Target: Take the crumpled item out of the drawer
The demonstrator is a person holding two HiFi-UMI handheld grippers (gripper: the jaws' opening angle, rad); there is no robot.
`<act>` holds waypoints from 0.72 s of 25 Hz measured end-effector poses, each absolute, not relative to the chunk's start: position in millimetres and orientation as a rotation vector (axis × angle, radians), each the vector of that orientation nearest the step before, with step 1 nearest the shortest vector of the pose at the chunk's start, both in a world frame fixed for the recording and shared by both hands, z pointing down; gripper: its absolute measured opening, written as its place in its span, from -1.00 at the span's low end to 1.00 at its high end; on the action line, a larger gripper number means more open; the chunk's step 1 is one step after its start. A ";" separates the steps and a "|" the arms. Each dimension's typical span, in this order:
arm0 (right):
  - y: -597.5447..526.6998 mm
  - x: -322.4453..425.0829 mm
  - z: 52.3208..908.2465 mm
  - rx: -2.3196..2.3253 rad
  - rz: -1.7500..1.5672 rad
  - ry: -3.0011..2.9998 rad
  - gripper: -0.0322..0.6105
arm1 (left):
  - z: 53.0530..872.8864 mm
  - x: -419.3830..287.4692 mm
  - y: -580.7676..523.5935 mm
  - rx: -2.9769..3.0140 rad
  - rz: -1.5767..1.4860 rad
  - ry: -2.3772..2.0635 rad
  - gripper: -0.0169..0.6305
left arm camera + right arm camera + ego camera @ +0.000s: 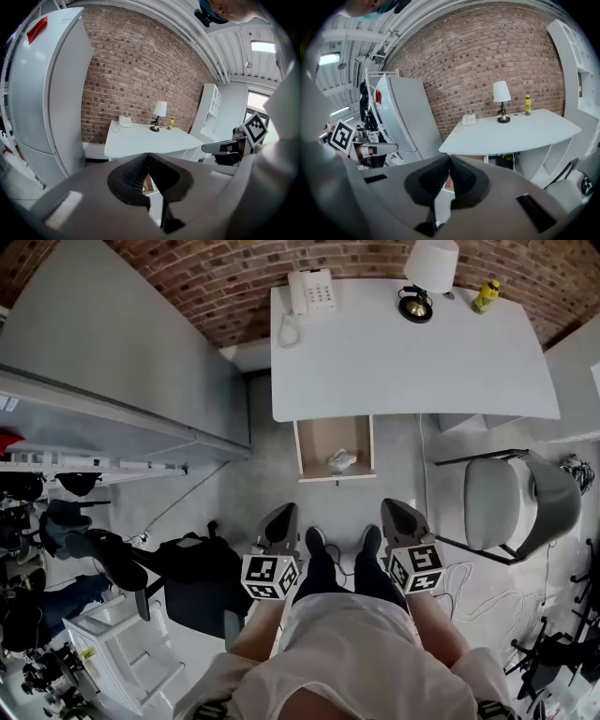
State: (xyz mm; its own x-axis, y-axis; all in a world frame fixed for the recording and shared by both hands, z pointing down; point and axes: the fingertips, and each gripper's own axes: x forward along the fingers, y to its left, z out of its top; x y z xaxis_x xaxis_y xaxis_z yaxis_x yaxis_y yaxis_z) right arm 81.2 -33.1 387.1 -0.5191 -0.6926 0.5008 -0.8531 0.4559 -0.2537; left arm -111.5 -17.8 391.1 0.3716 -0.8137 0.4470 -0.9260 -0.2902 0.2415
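Spotted crumpled item, white, inside the open drawer, pulled out from under the near edge of the white table. Lying toward the near end of the drawer, close behind its front panel, on the brown bottom.

Holding left tongs and right tongs low and near the body, above the person's legs and dark shoes. Both aimed at the far side, toward the drawer, tilted down. Marker cubes on the near ends.

Relative placing: crumpled item farther out than both tips and about midway between them left to right. Well apart from either pair of tongs, with a strip of bare grey floor between tips and drawer front. No contact with drawer or item.

Checked left gripper view: left tongs clenched, pads meeting at the tip, nothing between. Checked right gripper view: right tongs clenched too, tips together, empty. Only a brown sliver of drawer visible through the gap below each tip; crumpled item itself not made out there.

Also on the table, along the far edge: white phone at left, lamp, yellow bottle at right. Grey chair right of the drawer. Brick wall at the far side.
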 end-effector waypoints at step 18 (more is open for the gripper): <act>-50.5 74.5 500.7 1.271 0.761 -2.293 -0.88 | 513.7 -107.7 -22.9 2.118 0.349 -1.420 -0.92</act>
State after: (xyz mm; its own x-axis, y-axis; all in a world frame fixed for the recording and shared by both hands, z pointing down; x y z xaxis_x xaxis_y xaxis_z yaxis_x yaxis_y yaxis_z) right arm 74.5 -50.5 500.7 -0.5012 -0.6379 0.5846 -0.8609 0.4355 -0.2629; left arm -107.7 -22.9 513.7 0.4051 -0.7637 0.5026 -0.9097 -0.2819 0.3049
